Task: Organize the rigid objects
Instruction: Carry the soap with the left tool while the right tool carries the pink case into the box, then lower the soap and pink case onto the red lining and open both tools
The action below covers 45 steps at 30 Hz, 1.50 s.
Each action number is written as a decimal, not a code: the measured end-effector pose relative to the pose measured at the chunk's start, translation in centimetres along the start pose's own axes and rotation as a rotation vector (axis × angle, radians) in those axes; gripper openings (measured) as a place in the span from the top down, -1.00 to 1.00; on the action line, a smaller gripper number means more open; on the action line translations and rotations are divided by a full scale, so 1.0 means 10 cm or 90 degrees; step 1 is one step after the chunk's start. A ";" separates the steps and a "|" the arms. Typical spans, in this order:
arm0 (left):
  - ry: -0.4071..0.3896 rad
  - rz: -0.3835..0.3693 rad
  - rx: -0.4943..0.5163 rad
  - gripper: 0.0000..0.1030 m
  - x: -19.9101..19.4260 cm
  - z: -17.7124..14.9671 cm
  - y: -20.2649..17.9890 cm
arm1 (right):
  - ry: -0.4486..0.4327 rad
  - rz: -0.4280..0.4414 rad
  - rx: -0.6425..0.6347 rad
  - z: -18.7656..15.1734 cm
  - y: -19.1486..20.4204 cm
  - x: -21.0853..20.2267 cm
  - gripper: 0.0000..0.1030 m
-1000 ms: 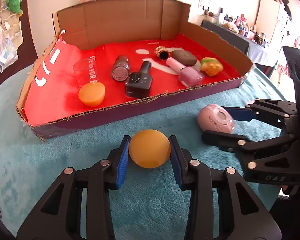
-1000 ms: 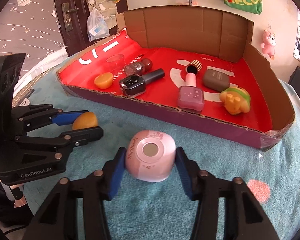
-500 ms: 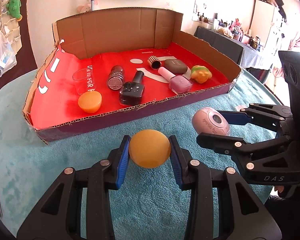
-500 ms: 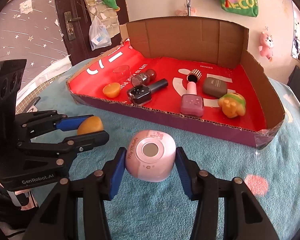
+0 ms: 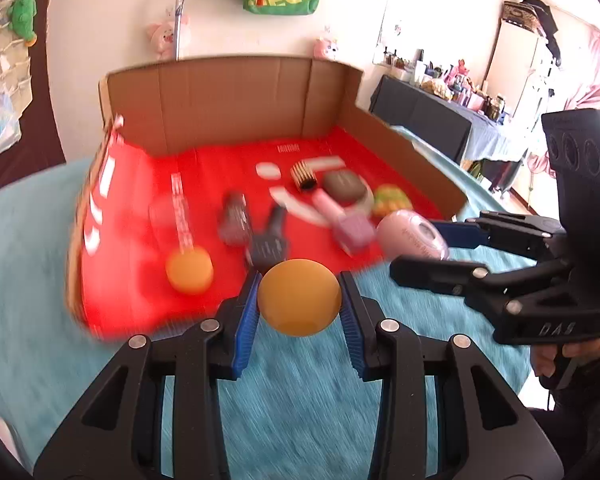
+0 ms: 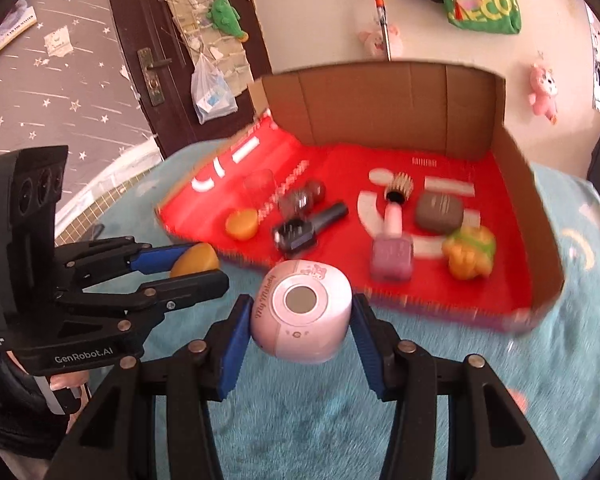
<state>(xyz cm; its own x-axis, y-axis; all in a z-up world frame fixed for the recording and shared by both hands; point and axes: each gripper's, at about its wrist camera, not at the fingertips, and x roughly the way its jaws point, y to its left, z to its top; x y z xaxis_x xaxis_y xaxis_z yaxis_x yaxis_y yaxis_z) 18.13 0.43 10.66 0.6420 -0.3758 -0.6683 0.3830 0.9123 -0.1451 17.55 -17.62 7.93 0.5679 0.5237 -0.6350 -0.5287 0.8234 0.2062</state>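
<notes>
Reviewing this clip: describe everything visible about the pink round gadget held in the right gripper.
The pink round gadget is a smooth, glossy, plastic-looking pale pink body, rounded like a squashed ball. Its near face has a grey circular window inside a ring, "My Melody" lettering along the left, a small cartoon print on top and a tiny button below. The right gripper clamps its two sides with blue pads. It is in the air in front of the cardboard tray, above the teal cloth.

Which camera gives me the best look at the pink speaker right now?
The right wrist view: the pink speaker sits centred between the right gripper pads, with its round face and lettering visible. The left wrist view shows it only from the side, smaller and blurred.
</notes>
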 end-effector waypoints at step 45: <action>0.211 0.071 0.021 0.30 1.97 1.12 0.14 | 0.242 -0.245 0.036 1.26 -1.22 1.61 -0.02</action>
<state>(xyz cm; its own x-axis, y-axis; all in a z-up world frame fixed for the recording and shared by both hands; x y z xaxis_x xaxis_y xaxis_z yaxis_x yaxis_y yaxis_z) 38.77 -7.48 5.49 0.4325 -0.1952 -0.8802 0.3474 0.9370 -0.0371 41.11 -16.44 4.54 0.4401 0.0744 -0.8948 -0.2867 0.9560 -0.0616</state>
